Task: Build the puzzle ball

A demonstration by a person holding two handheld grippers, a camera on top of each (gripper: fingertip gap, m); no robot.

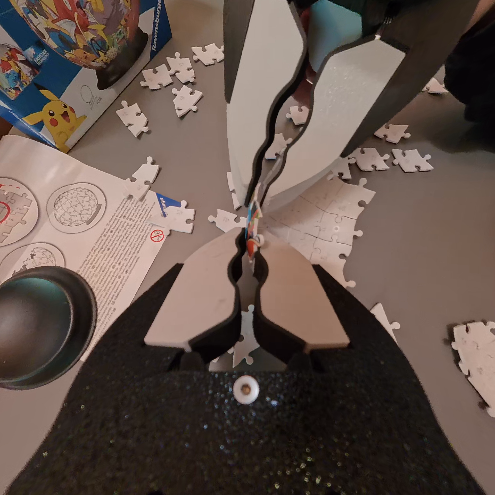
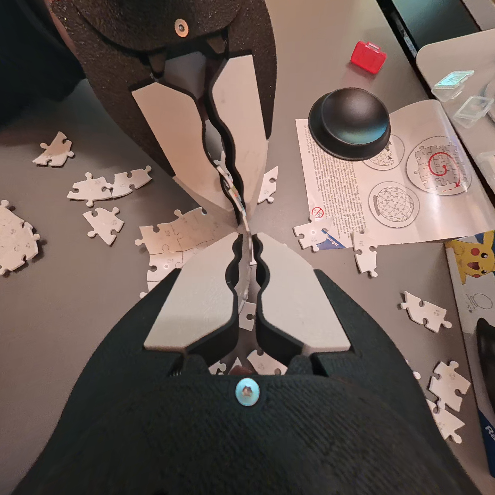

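Both tongs are clamped on puzzle pieces held on edge above the table. The left tongs, at the centre of the left wrist view, pinch a piece with a coloured face. The right tongs come in from the top of that view and grip a second piece, grey as seen edge-on. The two pieces meet tip to tip between the tongs; whether they are locked together I cannot tell

A little is already joined. A patch of several pieces lies face down just right of centre. A second patch sits at the right edge, and a joined pair lies at the left of the right wrist view. Far more is left: loose pieces lie scattered face down across the table, most towards the top of the frame

As for containers, the box stands at upper left, closed as far as it shows, so its contents are hidden. The black stand rests on the leaflet at lower left, and nothing shows in its dished top. A red case and clear cases sit at upper right of the right wrist view, and what they hold is unclear
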